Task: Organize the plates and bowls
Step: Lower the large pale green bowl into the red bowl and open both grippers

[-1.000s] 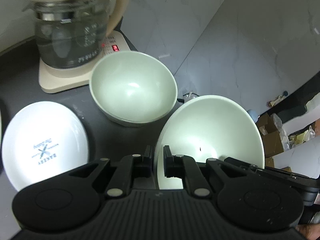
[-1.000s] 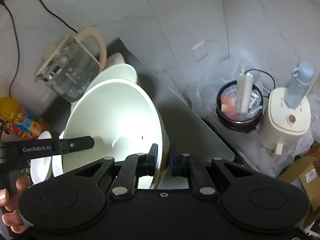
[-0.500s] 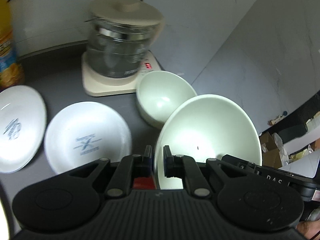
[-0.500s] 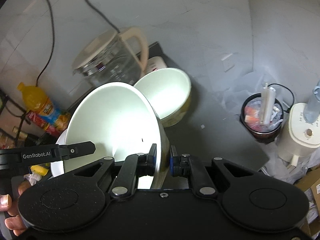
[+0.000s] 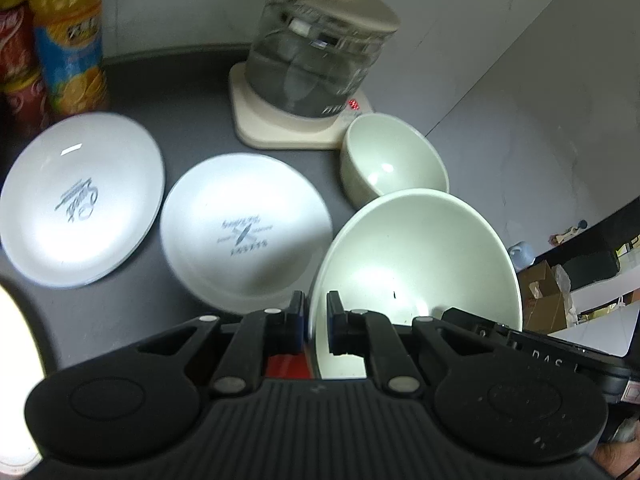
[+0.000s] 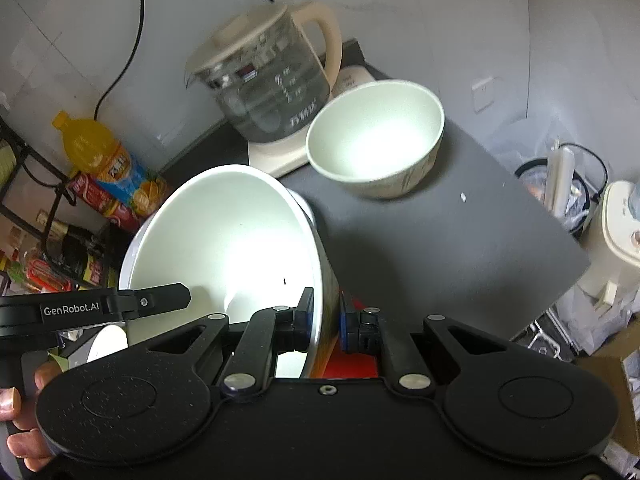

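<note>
Dim room; hard glare whitens the bowl (image 6: 240, 248) beyond the hand-held gripper (image 6: 324, 320); far objects blur, fisheye edges bend.

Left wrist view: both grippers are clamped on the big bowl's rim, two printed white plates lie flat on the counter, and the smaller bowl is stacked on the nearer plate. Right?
Not quite. The smaller bowl is not on a plate; the left wrist view shows it on the dark counter beside the kettle base. The left gripper and right gripper do clamp the big bowl, and both plates lie flat.
</note>
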The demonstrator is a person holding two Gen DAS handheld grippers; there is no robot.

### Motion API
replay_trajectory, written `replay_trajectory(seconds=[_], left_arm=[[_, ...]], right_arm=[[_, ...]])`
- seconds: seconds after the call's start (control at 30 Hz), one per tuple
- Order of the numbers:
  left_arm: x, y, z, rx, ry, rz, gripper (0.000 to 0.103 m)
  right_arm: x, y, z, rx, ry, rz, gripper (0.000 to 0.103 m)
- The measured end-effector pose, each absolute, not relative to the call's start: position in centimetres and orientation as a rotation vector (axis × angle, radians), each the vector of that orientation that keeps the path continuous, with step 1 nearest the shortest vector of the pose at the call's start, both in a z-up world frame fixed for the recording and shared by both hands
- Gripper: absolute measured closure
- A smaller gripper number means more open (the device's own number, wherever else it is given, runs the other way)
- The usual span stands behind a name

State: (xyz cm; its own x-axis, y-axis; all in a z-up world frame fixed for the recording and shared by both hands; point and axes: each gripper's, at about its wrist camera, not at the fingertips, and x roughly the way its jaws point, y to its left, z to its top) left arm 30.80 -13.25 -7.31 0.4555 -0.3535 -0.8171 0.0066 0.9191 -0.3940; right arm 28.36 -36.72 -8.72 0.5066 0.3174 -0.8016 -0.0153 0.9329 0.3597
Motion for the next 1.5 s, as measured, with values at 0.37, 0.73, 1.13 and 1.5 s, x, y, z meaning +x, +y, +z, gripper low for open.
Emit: replay_trajectory(seconds=[0.37, 0.73, 1.13, 1.5], left_arm=[[30.5, -12.5, -10.5, -0.37, 1.185, -0.237, 0.094], [30.7, -12.9, -11.8, -0.314, 1.222, -0.221, 0.089], [31.0, -12.7, -13.0, -0.284, 1.26, -0.172, 0.067], [31.1, -13.3, -13.7, -0.266, 1.266, -0.162, 0.063]], right_arm=[[28.3, -35.8, -10.8, 0.342, 1.097, 0.152, 0.091], [29.1, -36.2, -12.4, 0.338, 1.143, 0.116, 0.091], [29.9, -35.4, -13.0, 0.234, 1.175, 0.126, 0.091], [29.8, -35.0, -12.9, 0.187, 1.195, 0.155, 0.087]])
